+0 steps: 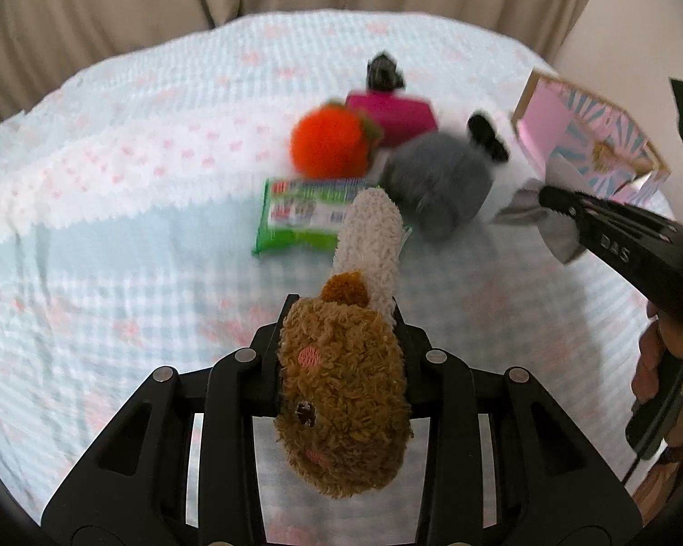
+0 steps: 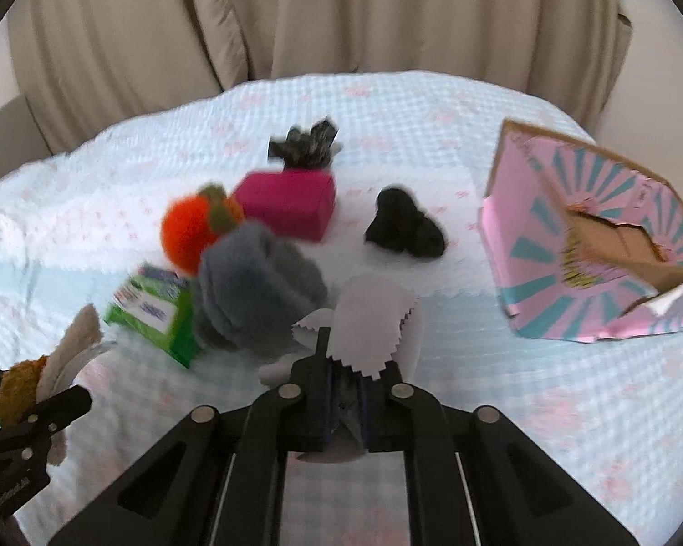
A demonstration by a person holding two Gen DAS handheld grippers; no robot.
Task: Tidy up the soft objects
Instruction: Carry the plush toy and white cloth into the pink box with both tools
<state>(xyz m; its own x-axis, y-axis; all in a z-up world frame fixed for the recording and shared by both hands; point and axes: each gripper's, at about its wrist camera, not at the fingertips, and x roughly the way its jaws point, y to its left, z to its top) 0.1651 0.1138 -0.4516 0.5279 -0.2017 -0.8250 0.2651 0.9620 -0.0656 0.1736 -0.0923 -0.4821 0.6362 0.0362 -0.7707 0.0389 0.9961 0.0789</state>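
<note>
My left gripper (image 1: 344, 309) is shut on a brown plush toy (image 1: 341, 391) with a cream fleecy part (image 1: 373, 236), held above the bed. In the right wrist view that toy (image 2: 18, 386) shows at the lower left in the left gripper (image 2: 45, 400). My right gripper (image 2: 359, 355) is shut on a thin grey cloth (image 2: 369, 314) with zigzag edges. In the left wrist view the right gripper (image 1: 555, 198) holds the cloth (image 1: 564, 241) at the right. An orange plush (image 2: 186, 232), a grey plush (image 2: 255, 282) and a black soft item (image 2: 405, 227) lie on the bed.
A pink and teal cardboard box (image 2: 592, 245) stands open at the right. A magenta block (image 2: 287, 204), a green packet (image 2: 155, 314) and a dark patterned item (image 2: 305, 143) also lie on the pale blue bedcover (image 1: 114, 273). Beige curtains (image 2: 296, 13) hang behind. A hand (image 1: 655, 364) holds the right gripper.
</note>
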